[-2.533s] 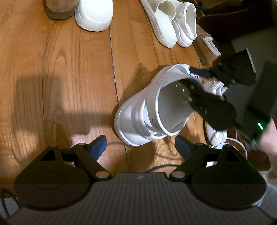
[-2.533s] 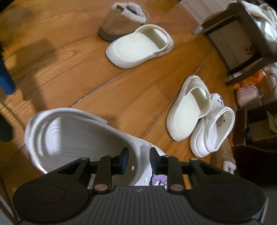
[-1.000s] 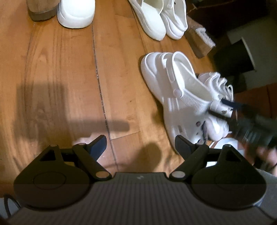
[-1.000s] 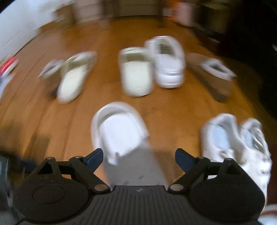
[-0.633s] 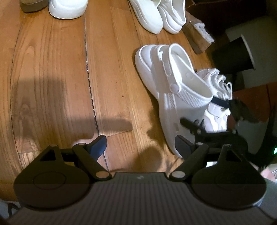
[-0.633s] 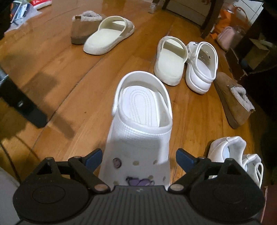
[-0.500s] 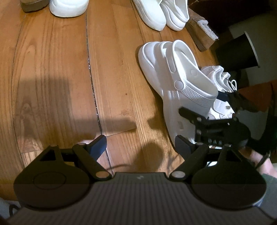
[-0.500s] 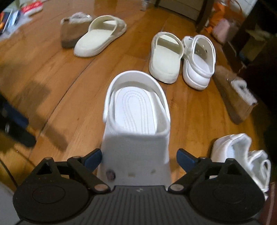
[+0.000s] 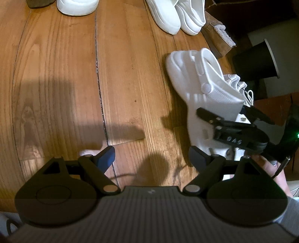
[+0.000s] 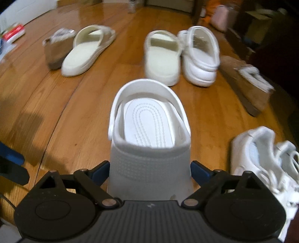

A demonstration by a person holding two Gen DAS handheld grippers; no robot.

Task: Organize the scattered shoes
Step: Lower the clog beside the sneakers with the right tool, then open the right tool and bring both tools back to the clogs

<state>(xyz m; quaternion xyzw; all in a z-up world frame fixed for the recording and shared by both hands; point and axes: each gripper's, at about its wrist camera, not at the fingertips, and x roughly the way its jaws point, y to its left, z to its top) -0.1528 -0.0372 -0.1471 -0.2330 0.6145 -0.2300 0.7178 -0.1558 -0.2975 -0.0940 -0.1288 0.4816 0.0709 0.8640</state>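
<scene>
Right wrist: two clogs [image 10: 149, 134], two slides [image 10: 87, 54], two sneakers [image 10: 261, 157].

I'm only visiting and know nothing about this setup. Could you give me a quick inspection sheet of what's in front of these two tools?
Surface: wooden plank floor, a gap between boards.
Job's things: white clog nearest; second white clog beside a cream slide; second cream slide beside a brown slipper; another brown slipper; white sneakers.
Clutter: red-and-white packet.
Grippers: left tool open, empty; right tool astride the white clog, grip unclear.
Cables: thin dark cable by the left tool.
Surroundings: pink bag, cardboard box.
</scene>
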